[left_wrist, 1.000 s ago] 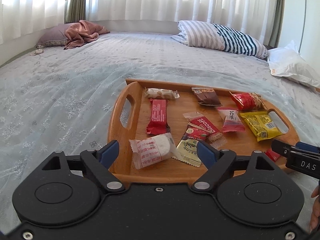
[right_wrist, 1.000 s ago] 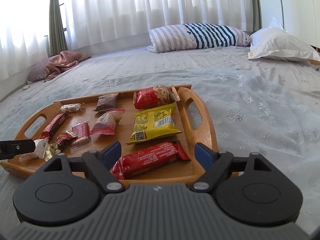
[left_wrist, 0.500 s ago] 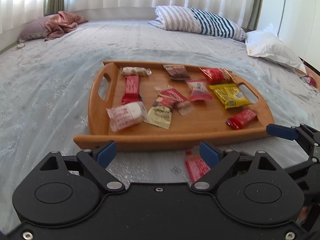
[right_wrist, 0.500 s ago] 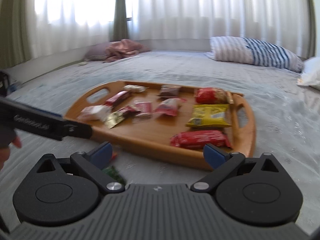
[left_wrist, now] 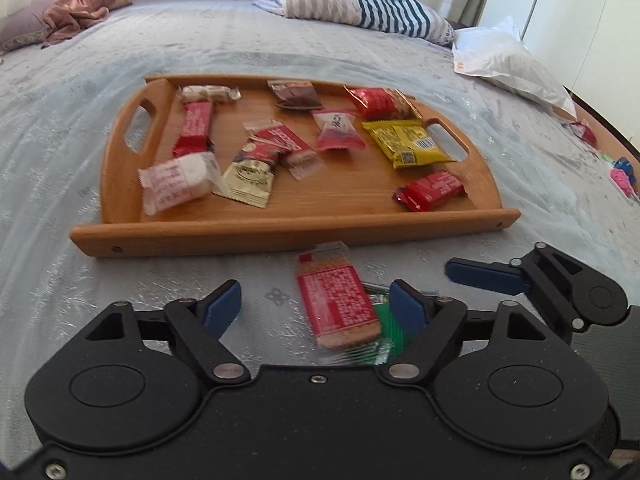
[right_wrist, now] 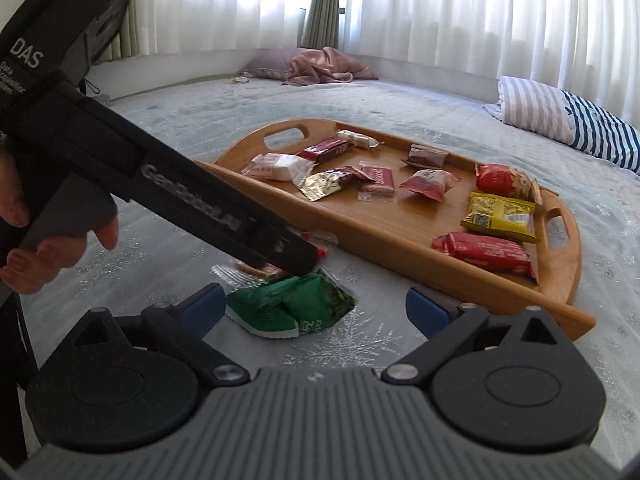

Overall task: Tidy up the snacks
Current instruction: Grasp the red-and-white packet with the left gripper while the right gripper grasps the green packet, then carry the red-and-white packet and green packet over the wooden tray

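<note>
- The red cracker packet (left_wrist: 338,304) lies on the bedspread (left_wrist: 80,280) just short of the tray's near rim, its far end at 12 o'clock, between my left tongs (left_wrist: 316,306) and nearer the 3 o'clock finger.
- My left tongs are closing around it; the pads do not press it, so nothing is gripped.
- The green packet (right_wrist: 290,306) lies just beside it, partly under its 3 o'clock side, and sits between my right tongs (right_wrist: 316,308), close to the 9 o'clock finger.
- My right tongs stand wide, closing slightly, empty of grip.
- In the right wrist view my left tongs' body crosses from 10 o'clock down over the red packet.
- The wooden tray (left_wrist: 280,228) lies at 12 o'clock, its near rim a low wall, handle cut-outs at 9 and 3 o'clock, and it holds ten wrapped snacks.
- Open bedspread lies at 9 o'clock of the tray; the striped pillow (left_wrist: 360,4) is well beyond.
</note>
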The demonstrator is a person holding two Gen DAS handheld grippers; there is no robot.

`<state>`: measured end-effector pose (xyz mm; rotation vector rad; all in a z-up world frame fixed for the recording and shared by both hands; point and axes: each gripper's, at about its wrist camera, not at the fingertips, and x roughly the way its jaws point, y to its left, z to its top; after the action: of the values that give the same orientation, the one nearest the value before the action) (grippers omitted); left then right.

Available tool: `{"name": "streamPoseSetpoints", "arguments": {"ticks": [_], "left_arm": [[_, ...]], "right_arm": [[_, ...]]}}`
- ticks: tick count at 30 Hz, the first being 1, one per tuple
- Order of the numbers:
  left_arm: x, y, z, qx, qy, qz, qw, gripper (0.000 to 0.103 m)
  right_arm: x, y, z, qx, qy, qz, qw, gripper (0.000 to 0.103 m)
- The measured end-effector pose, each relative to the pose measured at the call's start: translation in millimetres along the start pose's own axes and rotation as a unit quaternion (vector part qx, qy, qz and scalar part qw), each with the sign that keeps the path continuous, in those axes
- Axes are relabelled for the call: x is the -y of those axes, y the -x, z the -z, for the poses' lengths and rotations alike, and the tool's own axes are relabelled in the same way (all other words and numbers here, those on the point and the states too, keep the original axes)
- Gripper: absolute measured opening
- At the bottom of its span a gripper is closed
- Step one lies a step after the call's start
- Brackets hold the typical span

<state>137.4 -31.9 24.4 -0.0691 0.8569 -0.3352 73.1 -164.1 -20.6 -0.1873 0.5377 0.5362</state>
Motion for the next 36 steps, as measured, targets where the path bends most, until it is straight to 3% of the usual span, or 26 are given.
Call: {"name": "streamPoseSetpoints", "arguments": {"ticks": [3,4,5,15,18,36], "left_arm": [[1,-1,-1,-0.001,0.008,0.016,0.9998,0.056],[0,-1,-1,-0.002,0.015,0.022,0.9997,0.038],[0,-3,-1,-0.009,0.023,0.029,0.9993,0.033],[4,4,-1,0.006,0.025,0.031,0.9992,0.034],[7,10,-5,0.014,0.025,0.040,0.9988,0.034],[11,28,-16,0.061,0.001,0.008,0.9981,0.034]], "right_arm": [[-1,-3,3,-0.004,-0.016,-0.011,1.000,0.093],[-2,-3,5,-0.007,-0.020,-0.015,1.000,0.089],[-3,-3,7,-0.005,-0.019,-0.015,1.000,0.088],[-1,9,12,0.026,-0.045,-0.010,0.999,0.061],[-7,14,12,0.038,-0.036,0.012,0.999,0.050],[24,33,3,0.062,-0.083,0.076,0.992,0.042]]}}
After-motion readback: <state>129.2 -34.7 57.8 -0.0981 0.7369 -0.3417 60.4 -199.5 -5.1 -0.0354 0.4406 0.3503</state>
